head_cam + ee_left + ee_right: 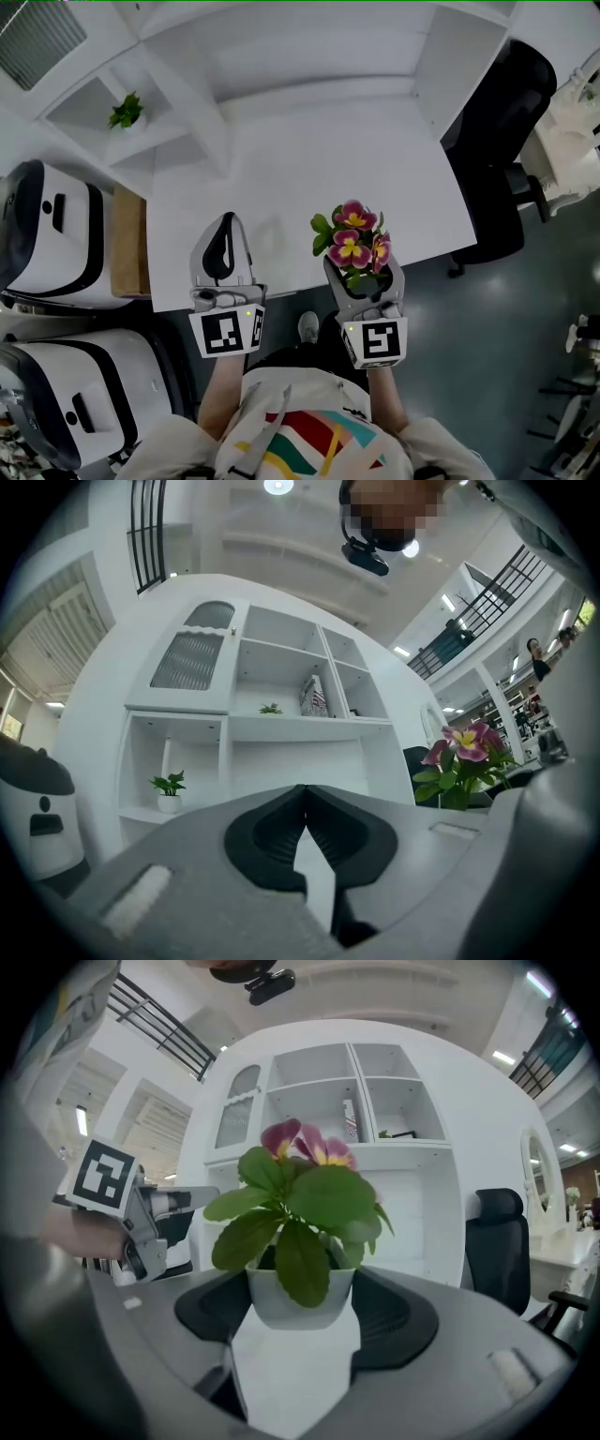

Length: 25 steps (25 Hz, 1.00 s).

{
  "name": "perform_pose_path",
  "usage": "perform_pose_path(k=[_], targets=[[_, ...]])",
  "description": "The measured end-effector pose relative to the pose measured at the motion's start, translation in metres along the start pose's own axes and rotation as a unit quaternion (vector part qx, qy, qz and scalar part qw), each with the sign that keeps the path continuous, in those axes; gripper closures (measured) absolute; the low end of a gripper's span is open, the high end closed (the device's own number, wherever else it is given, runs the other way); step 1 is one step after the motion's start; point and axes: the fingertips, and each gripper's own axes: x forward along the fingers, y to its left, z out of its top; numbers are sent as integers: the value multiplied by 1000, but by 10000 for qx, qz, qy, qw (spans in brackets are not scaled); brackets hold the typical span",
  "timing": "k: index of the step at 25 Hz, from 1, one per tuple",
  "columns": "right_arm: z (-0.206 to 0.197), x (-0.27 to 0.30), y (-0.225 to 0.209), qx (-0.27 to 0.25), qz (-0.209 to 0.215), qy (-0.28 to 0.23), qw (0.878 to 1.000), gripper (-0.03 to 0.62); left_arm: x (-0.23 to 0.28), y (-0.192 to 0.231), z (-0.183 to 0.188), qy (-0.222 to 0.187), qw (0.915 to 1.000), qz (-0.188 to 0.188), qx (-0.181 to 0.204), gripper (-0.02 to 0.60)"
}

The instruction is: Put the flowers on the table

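A small white pot (300, 1296) of pink-and-yellow flowers (354, 239) with broad green leaves (305, 1208) sits between the jaws of my right gripper (364, 274), which is shut on the pot. It is at the near edge of the white table (281, 159); whether the pot touches the tabletop I cannot tell. My left gripper (225, 223) is to its left over the table's near edge, shut with nothing in it, its tips (303, 794) meeting. The flowers (466, 752) show at the right of the left gripper view.
A white shelf unit (272, 696) stands behind the table, with a small green plant (125, 111) in a left cubby. A black office chair (502, 141) is at the table's right end. White rounded machines (47, 234) and a brown box (127, 246) stand at the left.
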Motion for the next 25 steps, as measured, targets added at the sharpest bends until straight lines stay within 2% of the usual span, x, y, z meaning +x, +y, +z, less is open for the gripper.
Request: perform_pose_path(k=[4,9,12,19,25], targets=[[9,17,-4,-17,210,23,9998,269,9,-4,-10,168,9998,40,95,577],[9,52,-20,-189,678,23,9975,270,18,9,-19,257,9967,772,14,577],[10,79,-29,-158,987,128,9949,270,30,14,-19,299,9937,1079,18,577],[27,105,-37,-413,1475,-128,9881,270,45,9,-1,-17,9888,1489,83,577],[36,135,-36,-465,1758,-101,9833,270,65,29,11,-133,9828,1829,212,577]])
